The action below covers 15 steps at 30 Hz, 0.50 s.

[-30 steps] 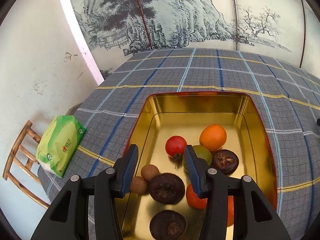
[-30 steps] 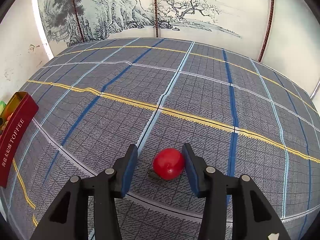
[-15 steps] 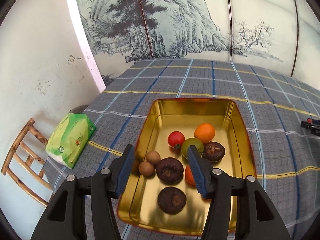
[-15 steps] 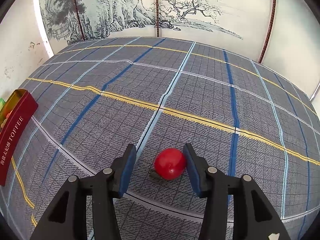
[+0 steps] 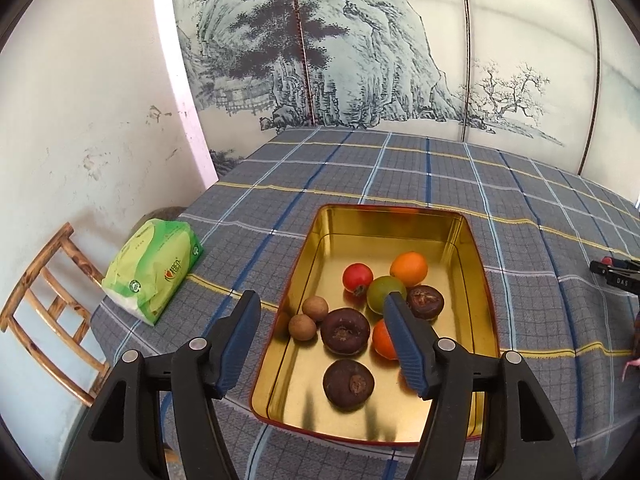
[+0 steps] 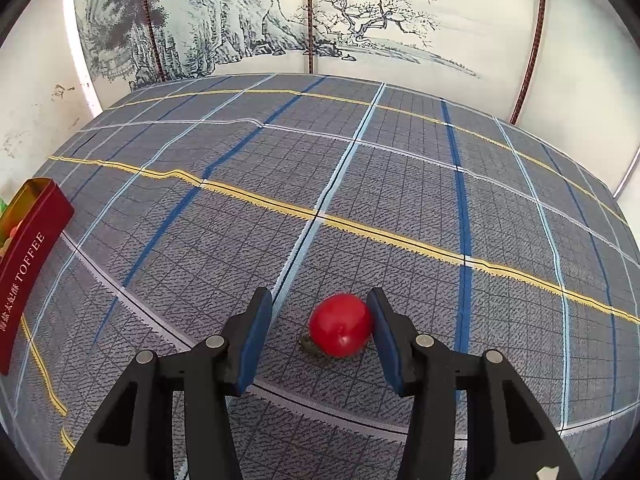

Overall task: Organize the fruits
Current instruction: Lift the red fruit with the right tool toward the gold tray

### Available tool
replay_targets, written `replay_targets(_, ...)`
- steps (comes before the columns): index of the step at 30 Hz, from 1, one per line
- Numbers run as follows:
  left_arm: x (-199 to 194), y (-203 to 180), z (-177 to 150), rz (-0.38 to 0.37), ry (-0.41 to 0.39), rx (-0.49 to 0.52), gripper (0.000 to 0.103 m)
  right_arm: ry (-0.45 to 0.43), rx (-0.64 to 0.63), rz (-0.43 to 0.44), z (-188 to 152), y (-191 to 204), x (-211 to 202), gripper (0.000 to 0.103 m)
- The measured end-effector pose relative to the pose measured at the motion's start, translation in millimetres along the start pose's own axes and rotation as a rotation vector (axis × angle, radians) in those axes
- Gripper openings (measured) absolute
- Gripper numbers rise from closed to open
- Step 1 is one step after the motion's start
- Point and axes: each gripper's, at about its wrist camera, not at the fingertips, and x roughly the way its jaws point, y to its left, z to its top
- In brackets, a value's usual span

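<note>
A gold-lined tin tray (image 5: 468,240) sits on the plaid tablecloth and holds several fruits: a red one (image 5: 357,277), an orange (image 5: 409,268), a green one (image 5: 385,299), dark brown ones (image 5: 345,331) and two small tan ones (image 5: 303,327). My left gripper (image 5: 320,340) is open and empty, raised above the tray's near left side. In the right wrist view a red fruit (image 6: 341,325) lies on the cloth between the fingers of my open right gripper (image 6: 320,328), against the right finger (image 6: 382,328). The tray's red wall (image 6: 28,256) shows at the far left.
A green tissue pack (image 5: 154,268) lies at the table's left edge. A wooden chair (image 5: 44,304) stands beyond that edge by the wall. A painted screen (image 5: 360,60) backs the table. The right gripper's tip (image 5: 612,272) shows at the far right in the left wrist view.
My left gripper has risen and pulled back from the tray, which now shows whole. My right gripper has stayed around the red fruit, shifting very little.
</note>
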Motion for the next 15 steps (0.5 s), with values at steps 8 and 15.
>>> replay_targets(8,5.8,-9.8,2.7,0.008,0.001,0.027,0.069,-0.001,-0.005,0.017,-4.5,4.1,-4.0,0.044)
replay_targets(15,15.7,-15.0,3.5,0.003,0.014,0.040,0.070,0.003,0.012,0.046,-8.4,8.1,-8.1,0.044)
